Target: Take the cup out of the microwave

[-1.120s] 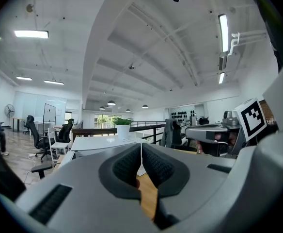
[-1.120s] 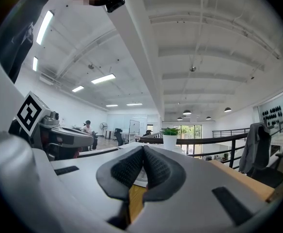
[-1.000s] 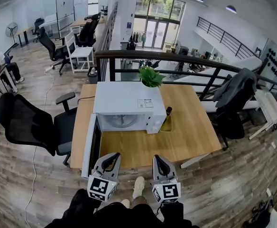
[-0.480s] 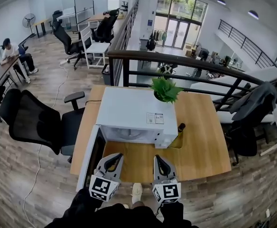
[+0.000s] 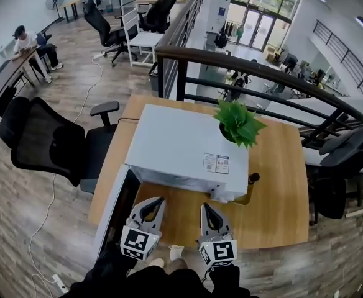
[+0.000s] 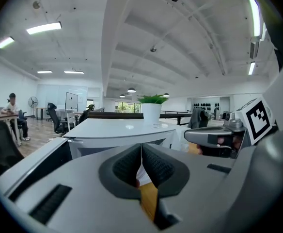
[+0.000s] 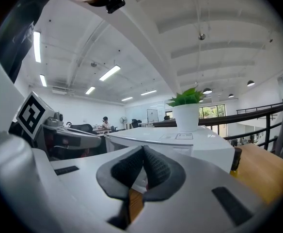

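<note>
Abreast, the left hand-held gripper (image 5: 153,202) and right hand-held gripper (image 5: 206,207) (both closed, empty) point almost level toward the microwave (image 5: 181,148).

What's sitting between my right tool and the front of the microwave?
Nothing. In the head view, only a short strip of bare wooden tabletop separates the right tool from the microwave.

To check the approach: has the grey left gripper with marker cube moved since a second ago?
Yes. The left gripper has come forward over the wooden table, nearer the white box-shaped microwave.
</note>
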